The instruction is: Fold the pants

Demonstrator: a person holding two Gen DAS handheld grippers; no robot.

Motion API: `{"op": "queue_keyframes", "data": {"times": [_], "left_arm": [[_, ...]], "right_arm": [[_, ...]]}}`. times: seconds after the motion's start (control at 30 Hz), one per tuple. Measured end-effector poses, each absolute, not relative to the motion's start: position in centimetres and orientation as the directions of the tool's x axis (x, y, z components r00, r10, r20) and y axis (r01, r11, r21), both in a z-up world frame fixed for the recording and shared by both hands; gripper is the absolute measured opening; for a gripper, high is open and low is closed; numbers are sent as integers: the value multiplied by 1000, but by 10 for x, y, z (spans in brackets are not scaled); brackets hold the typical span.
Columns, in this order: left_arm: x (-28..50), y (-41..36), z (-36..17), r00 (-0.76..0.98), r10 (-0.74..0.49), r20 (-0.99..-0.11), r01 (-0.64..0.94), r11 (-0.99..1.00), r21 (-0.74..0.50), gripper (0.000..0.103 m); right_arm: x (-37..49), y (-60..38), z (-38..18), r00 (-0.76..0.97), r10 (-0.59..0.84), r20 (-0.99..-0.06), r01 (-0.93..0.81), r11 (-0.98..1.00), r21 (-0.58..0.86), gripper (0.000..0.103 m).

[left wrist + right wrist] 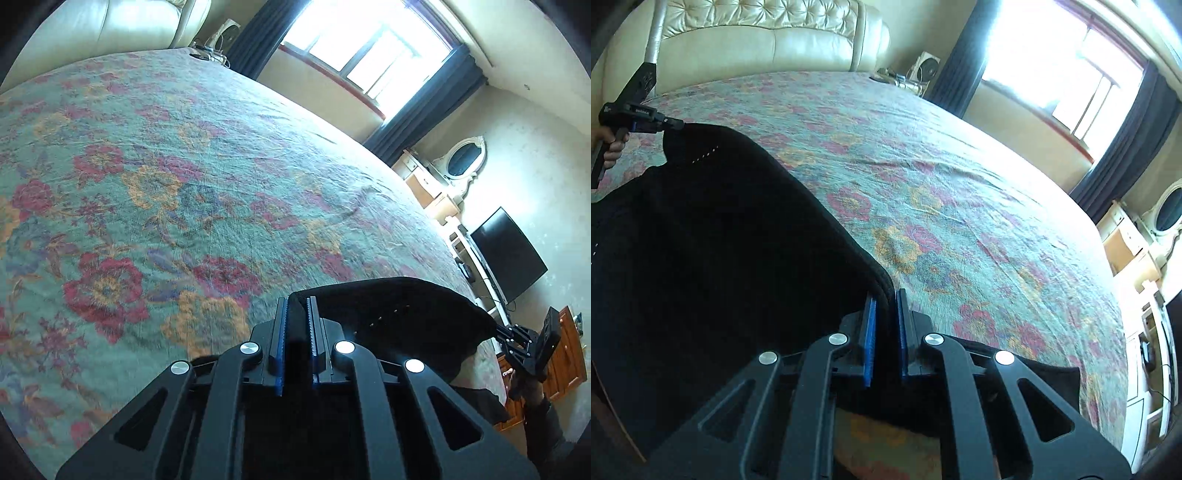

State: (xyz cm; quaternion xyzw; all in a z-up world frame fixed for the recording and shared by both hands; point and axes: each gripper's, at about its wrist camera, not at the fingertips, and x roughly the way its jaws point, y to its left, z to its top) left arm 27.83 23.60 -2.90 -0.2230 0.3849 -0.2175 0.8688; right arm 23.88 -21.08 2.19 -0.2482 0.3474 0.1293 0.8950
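Both grippers clamped the black pants (713,240) by one edge: the left gripper (297,314) had its jaws closed on a fold of cloth, and the right gripper (886,306) pinched the hem likewise. Between them the garment hung stretched above the floral bedspread (155,177). Beyond stood a cream headboard (764,40) and a curtained window (365,51).

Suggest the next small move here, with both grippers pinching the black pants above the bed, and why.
Probably carry the pants forward and lower them flat onto the floral bedspread. Both the left gripper and right gripper pinch one edge each, with the cloth hanging near the bed's edge, unfolded.
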Motion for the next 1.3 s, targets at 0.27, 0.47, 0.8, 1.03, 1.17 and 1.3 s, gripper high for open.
{"op": "queue_keyframes", "data": {"times": [0.27,0.47,0.8,1.03,1.17,1.3], "left_arm": [[158,257,-58,548,-552,-629,134,800,-585,15],[104,287,-71,636,-532,-560,-87,671,-737,54],[133,203,-66,652,-497,-572,-126,674,-728,62],[137,213,-83,680,-352,-643,-354,610,-709,62],[149,224,-81,701,-323,-636,-366,602,-709,62],[158,229,-87,730,-316,-607,-355,583,-731,54]], "right_arm": [[109,-199,-56,633,70,-771,-453,842,-295,17],[101,-241,-48,610,278,-742,-267,954,138,77],[132,-299,-81,613,451,-649,203,704,681,74],[132,-297,-90,680,440,-586,277,586,762,74],[124,-301,-97,705,412,-577,272,594,757,71],[125,-293,-100,707,398,-584,278,603,748,65]]}}
